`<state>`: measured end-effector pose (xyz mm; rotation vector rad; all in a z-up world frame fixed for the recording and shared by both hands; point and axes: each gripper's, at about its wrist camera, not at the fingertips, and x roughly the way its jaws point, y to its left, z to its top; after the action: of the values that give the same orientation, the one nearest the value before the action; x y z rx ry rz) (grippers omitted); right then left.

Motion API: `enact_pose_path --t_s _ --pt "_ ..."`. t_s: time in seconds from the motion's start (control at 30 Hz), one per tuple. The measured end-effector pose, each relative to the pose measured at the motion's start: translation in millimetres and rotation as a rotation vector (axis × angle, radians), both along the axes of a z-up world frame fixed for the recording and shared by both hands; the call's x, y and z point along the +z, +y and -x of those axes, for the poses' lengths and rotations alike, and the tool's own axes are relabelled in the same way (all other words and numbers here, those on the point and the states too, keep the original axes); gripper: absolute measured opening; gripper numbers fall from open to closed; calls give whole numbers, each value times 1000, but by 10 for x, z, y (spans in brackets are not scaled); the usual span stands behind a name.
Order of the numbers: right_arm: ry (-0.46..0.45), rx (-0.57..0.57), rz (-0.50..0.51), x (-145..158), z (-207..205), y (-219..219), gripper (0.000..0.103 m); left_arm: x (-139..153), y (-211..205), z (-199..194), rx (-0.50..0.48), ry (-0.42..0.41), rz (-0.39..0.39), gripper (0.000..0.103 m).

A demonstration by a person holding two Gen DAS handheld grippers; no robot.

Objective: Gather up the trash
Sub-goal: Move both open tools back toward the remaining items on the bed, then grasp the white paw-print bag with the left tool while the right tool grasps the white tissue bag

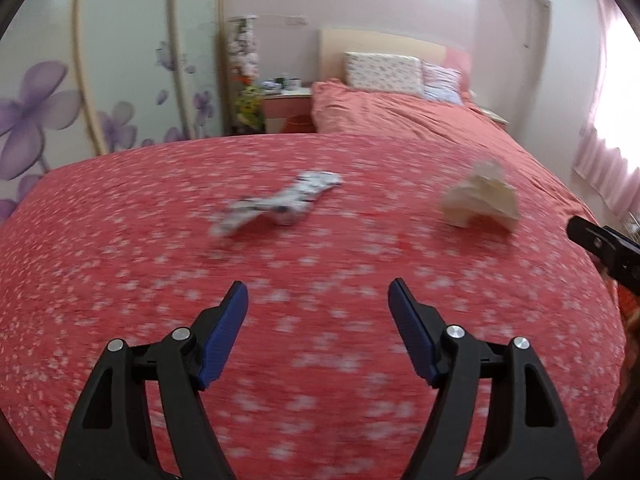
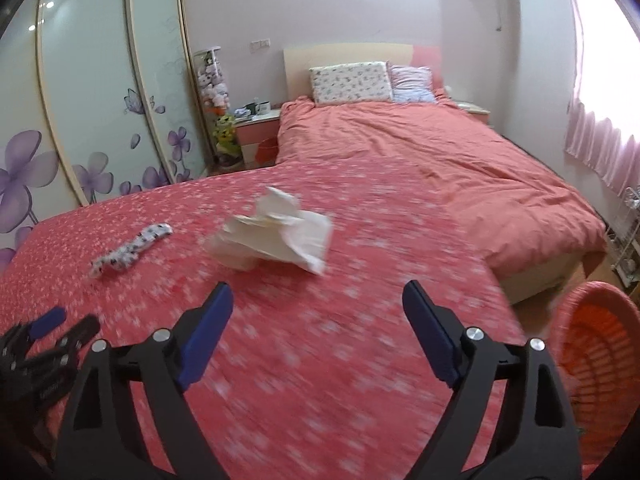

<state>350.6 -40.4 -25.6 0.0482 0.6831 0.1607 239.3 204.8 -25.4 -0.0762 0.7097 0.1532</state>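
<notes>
A crumpled white paper (image 1: 480,198) (image 2: 276,236) and a twisted white wrapper with dark print (image 1: 280,204) (image 2: 128,250) lie apart on a red flowered cloth (image 1: 320,360) (image 2: 320,360). My left gripper (image 1: 318,300) is open and empty, above the cloth, short of the wrapper. My right gripper (image 2: 318,302) is open and empty, just short of the crumpled paper. Each gripper shows at the edge of the other's view: the right one (image 1: 600,248), the left one (image 2: 48,332).
An orange mesh basket (image 2: 592,360) stands on the floor at the right of the cloth. Beyond lies a bed (image 2: 420,148) with pillows, a nightstand (image 2: 256,132) and a flowered wardrobe (image 2: 100,120) to the left. A curtained window (image 2: 608,120) is on the right.
</notes>
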Motion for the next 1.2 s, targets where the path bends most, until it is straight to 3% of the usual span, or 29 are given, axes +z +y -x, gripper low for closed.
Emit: enact_pose_path --t_s 0.27,0.5,0.57,0.67,0.93,1.2 --pt "48 -89 -29 -110 -674 479 87 -16 451 -24 70 -14 66 76" --pt "129 -139 -48 -262 -1050 610 86 -49 527 -72 75 -17 94 76" --pt "159 -126 -46 -331 -1082 618 82 -57 524 -67 71 -15 96 76" --pt "209 -92 -52 -441 -1084 605 64 -59 519 -79 66 -17 96 76" --pt "171 -41 -36 -422 -828 471 60 6 428 -263 48 -22 74 76" --pt "160 -51 -92 -339 -624 60 60 0 304 -848 33 22 32 76"
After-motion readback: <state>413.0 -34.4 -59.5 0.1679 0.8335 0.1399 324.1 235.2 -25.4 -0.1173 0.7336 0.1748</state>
